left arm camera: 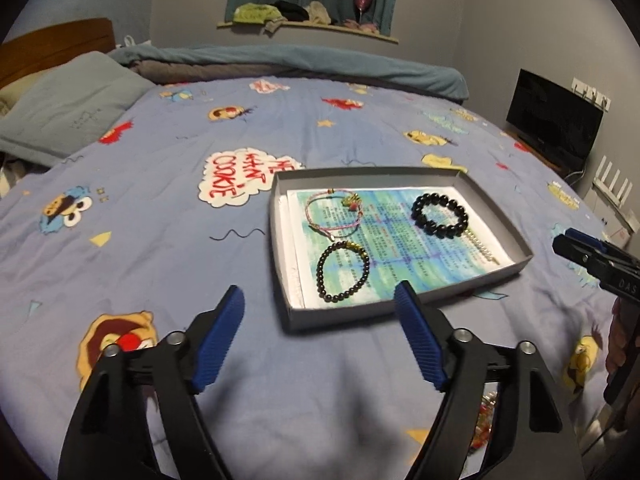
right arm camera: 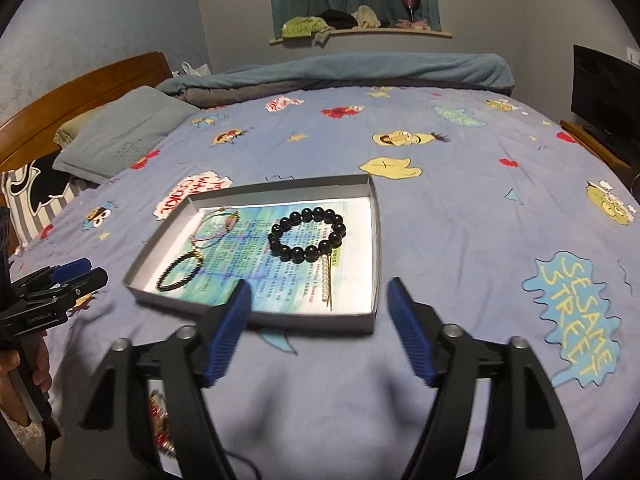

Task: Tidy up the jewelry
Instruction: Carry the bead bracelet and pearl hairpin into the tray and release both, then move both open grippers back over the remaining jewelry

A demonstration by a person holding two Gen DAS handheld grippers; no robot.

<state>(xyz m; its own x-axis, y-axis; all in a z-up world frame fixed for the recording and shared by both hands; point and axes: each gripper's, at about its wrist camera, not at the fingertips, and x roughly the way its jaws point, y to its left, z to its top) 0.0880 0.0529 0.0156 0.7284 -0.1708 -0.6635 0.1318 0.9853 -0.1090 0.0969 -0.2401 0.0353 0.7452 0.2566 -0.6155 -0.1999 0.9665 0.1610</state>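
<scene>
Only right wrist view shows bedspread (right arm camera: 460, 208)'s "Sesame Street" print (right arm camera: 576, 320)

You've got a bed with a lilac cartoon-print bedspread (left arm camera: 168, 240) here. Sitting on it: a shallow grey cardboard tray (left arm camera: 280, 184), a grey-blue pillow (left arm camera: 68, 104), and a rolled teal blanket (left arm camera: 304, 60) along the far edge.

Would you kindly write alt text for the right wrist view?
A shallow grey tray on a cartoon-print bedspread holds a large black bead bracelet, a smaller dark one, a pink cord bracelet and a thin chain. The right gripper hovers open in front.
</scene>
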